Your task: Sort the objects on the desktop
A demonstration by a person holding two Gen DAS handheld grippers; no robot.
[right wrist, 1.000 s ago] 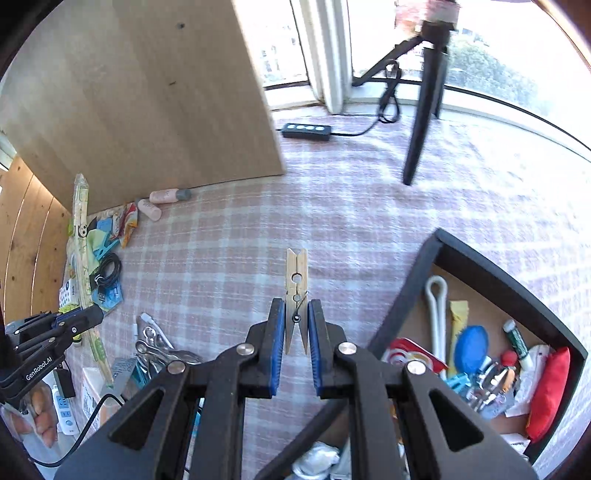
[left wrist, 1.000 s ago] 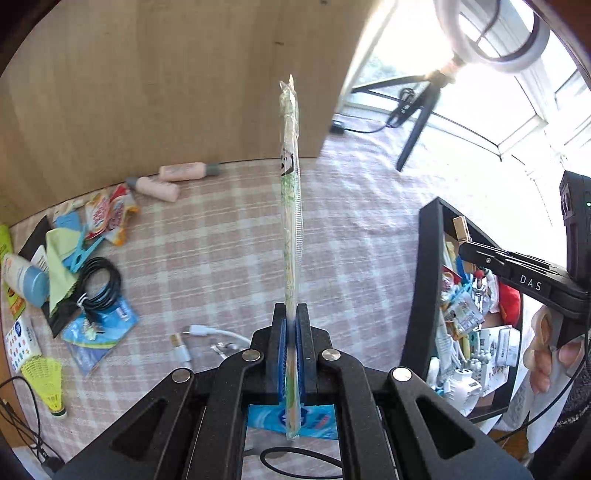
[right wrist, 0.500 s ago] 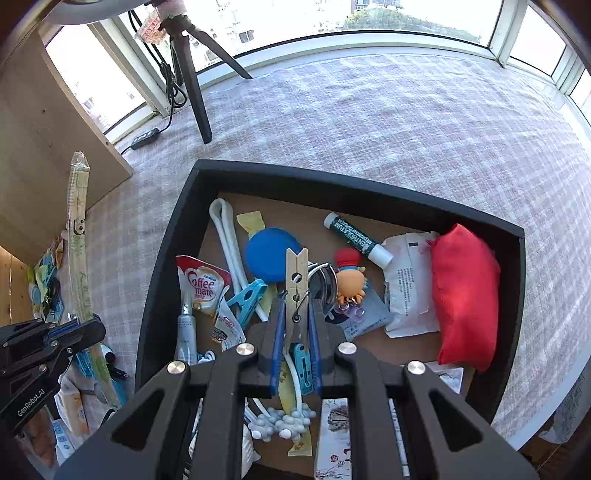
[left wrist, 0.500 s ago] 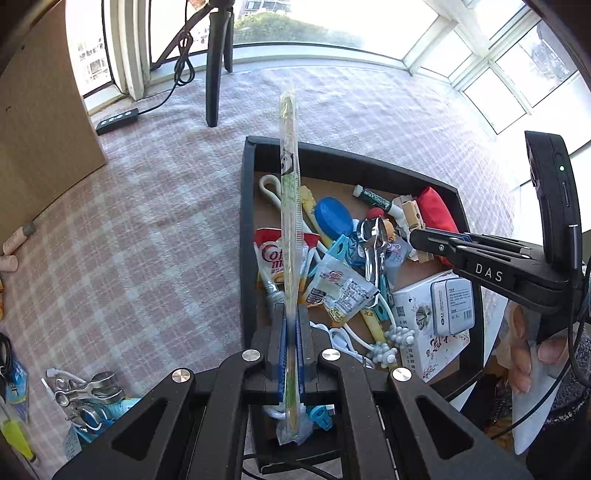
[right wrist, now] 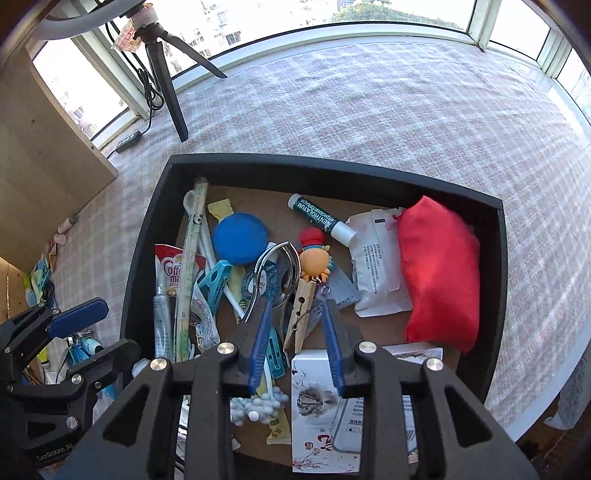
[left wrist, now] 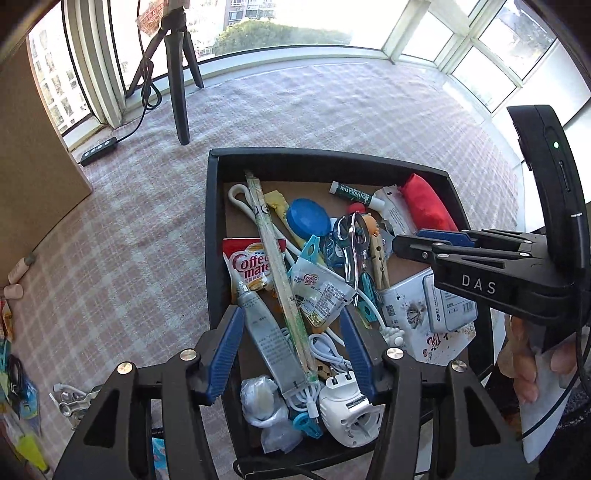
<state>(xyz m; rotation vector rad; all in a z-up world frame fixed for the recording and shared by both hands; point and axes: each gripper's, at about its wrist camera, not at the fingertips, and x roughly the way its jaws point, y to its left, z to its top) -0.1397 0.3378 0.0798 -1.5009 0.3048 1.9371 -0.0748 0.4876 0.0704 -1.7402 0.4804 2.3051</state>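
Left wrist view: both hand-held grippers [left wrist: 291,350] [right wrist: 295,343] now gape empty, wrapped chopsticks [left wrist: 280,273] and clothespin [right wrist: 301,314] dropped in the tray [left wrist: 212,236], pile at nine o'clock unsorted.

Home sunroom/balcony w/ recording setup: wraparound windows [right wrist: 332,14], city bldgs outside, checked tablecloth [right wrist: 369,103], tripod [left wrist: 177,74], household clutter in black tray [right wrist: 332,173].

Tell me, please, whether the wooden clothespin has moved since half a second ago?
Yes. The wooden clothespin has dropped out of the right claw, now open, and lies in the black tray beside the nail clippers.
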